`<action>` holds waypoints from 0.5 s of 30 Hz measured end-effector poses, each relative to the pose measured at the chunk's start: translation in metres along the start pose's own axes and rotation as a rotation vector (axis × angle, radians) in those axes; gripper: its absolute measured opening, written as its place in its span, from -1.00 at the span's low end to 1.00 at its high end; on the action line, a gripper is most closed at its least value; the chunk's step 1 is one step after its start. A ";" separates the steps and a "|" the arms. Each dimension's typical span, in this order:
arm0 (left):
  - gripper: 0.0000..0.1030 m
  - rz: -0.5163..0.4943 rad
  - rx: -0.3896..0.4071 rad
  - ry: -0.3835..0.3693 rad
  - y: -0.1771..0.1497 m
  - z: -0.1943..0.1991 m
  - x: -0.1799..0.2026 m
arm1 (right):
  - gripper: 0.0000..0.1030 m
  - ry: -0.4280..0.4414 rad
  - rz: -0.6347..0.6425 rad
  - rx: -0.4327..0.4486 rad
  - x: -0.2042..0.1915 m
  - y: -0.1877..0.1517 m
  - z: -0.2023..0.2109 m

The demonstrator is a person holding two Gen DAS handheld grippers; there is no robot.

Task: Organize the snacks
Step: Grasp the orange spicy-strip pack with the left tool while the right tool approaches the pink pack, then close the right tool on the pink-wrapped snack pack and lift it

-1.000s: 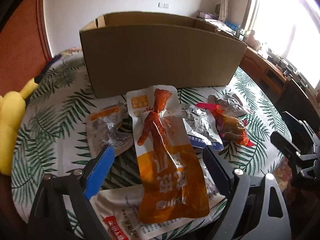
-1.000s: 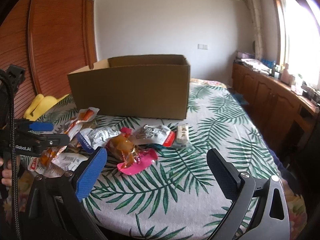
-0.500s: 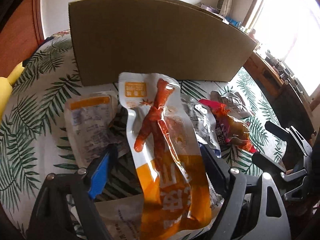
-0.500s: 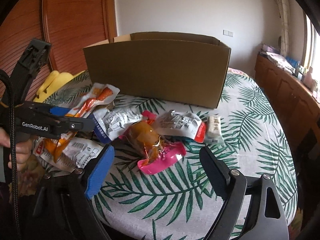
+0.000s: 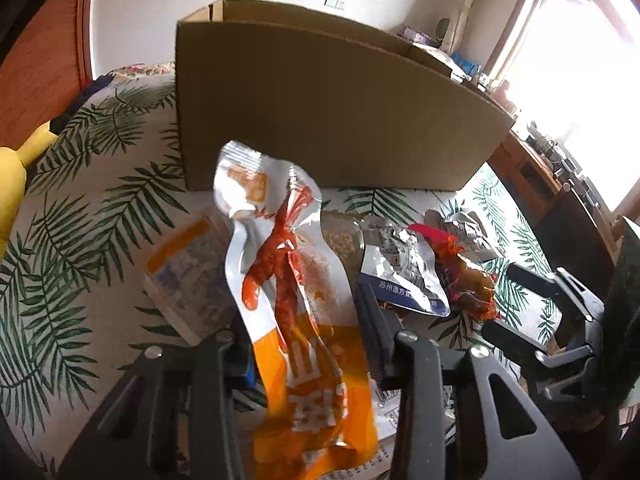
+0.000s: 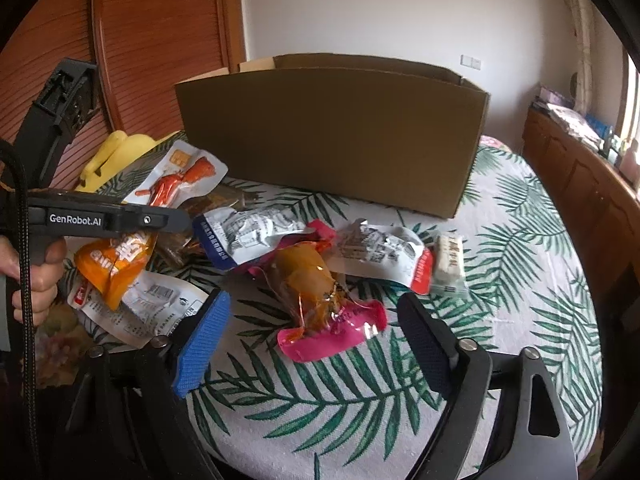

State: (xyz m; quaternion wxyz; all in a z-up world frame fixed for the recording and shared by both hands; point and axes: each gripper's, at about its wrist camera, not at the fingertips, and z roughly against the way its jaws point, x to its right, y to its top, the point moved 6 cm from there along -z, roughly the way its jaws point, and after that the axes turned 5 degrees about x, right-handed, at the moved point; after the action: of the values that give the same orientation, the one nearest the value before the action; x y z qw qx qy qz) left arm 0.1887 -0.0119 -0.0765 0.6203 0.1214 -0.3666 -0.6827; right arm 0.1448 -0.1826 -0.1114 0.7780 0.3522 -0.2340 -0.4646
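My left gripper [image 5: 308,344] is shut on a long orange-and-white snack packet [image 5: 292,292] and holds it lifted off the table, in front of the open cardboard box [image 5: 320,112]. The packet [image 6: 160,204] and the left gripper [image 6: 168,220] also show in the right wrist view. My right gripper [image 6: 312,344] is open, just in front of a pink-edged packet with a brown snack [image 6: 320,300] on the table. The box [image 6: 332,132] stands behind.
Several packets lie on the palm-leaf tablecloth [image 6: 520,280]: a silver-blue one [image 6: 248,236], a silver-red one [image 6: 384,256], a small white bar [image 6: 450,264], a white flat one [image 6: 144,308]. A yellow plush [image 6: 108,156] sits at the left. A wooden cabinet [image 6: 580,184] stands right.
My left gripper has closed on the orange packet and lifted it off the pile. My right gripper has moved closer to the pink-edged packet.
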 end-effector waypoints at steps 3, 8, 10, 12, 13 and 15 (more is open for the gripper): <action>-0.33 -0.006 0.019 0.001 0.003 0.005 0.001 | 0.35 0.025 -0.002 -0.026 0.001 0.002 -0.008; -0.39 -0.029 0.051 0.003 0.008 0.010 0.006 | 0.11 0.046 0.011 -0.052 0.007 0.009 -0.017; -0.40 -0.042 0.062 0.008 0.007 0.013 0.008 | 0.07 0.042 0.038 -0.059 0.008 0.013 -0.019; -0.40 -0.048 0.070 0.011 0.007 0.015 0.008 | 0.07 0.046 0.069 -0.059 0.006 0.019 -0.019; -0.40 -0.048 0.075 0.011 0.007 0.016 0.008 | 0.07 0.047 0.081 -0.058 0.005 0.022 -0.018; -0.40 -0.045 0.083 0.006 0.008 0.020 0.008 | 0.07 0.045 0.101 -0.058 0.003 0.028 -0.018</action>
State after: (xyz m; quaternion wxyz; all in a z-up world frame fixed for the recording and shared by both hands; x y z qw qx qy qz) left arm 0.1803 -0.0121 -0.0549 0.6004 0.1575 -0.3900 -0.6802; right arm 0.1746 -0.1706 -0.1013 0.8153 0.3276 -0.2206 -0.4234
